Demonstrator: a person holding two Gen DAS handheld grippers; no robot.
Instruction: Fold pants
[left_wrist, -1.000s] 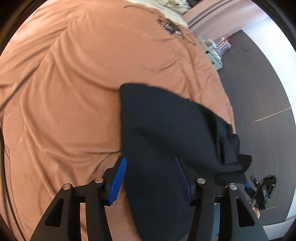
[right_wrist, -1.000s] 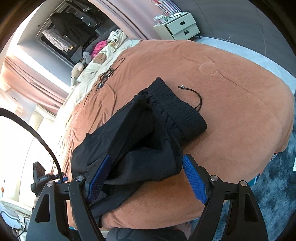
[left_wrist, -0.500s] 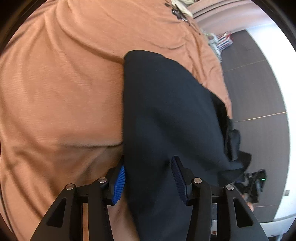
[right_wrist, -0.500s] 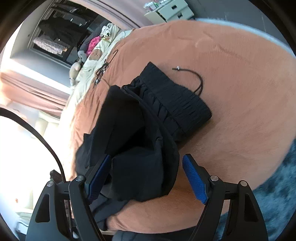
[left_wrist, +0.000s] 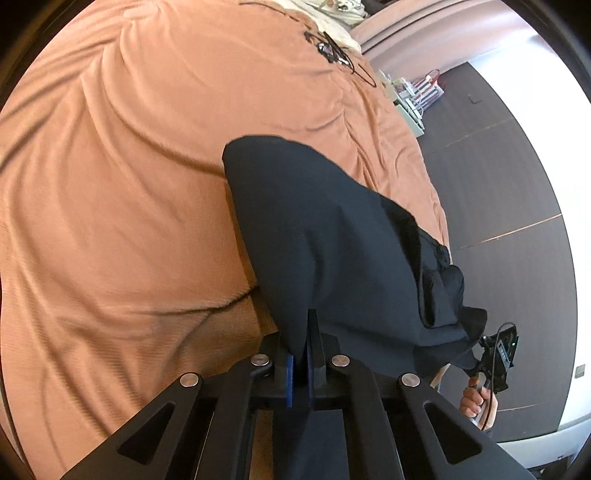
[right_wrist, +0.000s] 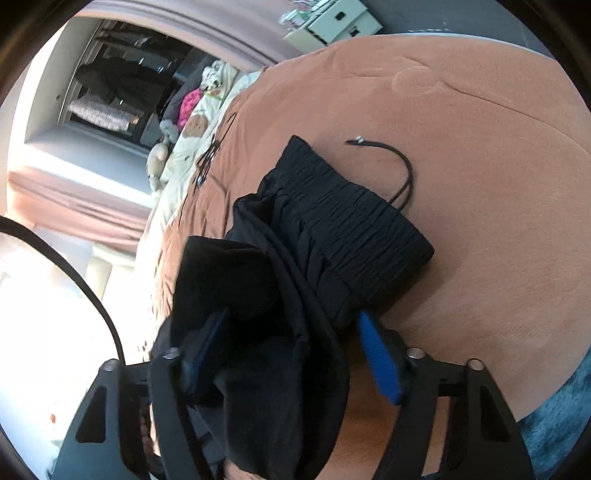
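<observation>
Black pants (left_wrist: 332, 236) lie crumpled on an orange-brown bed blanket (left_wrist: 129, 184). My left gripper (left_wrist: 301, 354) is shut on a fold of the pants fabric at the near edge of the bed. In the right wrist view the pants (right_wrist: 295, 258) show their elastic waistband (right_wrist: 354, 221) and a black drawstring (right_wrist: 399, 166) lying on the blanket (right_wrist: 480, 184). My right gripper (right_wrist: 291, 354) is open, with its blue pads (right_wrist: 380, 362) on either side of a bunched part of the pants. The right gripper also shows at the far right of the left wrist view (left_wrist: 498, 354).
Pillows and stuffed toys (right_wrist: 192, 122) lie at the head of the bed. A black cable (left_wrist: 340, 55) lies on the blanket near them. A white drawer unit (right_wrist: 332, 22) stands beside the bed. Dark floor (left_wrist: 517, 221) and a blue-grey rug (right_wrist: 554, 417) border the bed.
My left gripper has closed onto the pants fabric. My right gripper has moved down and forward over the bunched pants, with its jaws somewhat narrower.
</observation>
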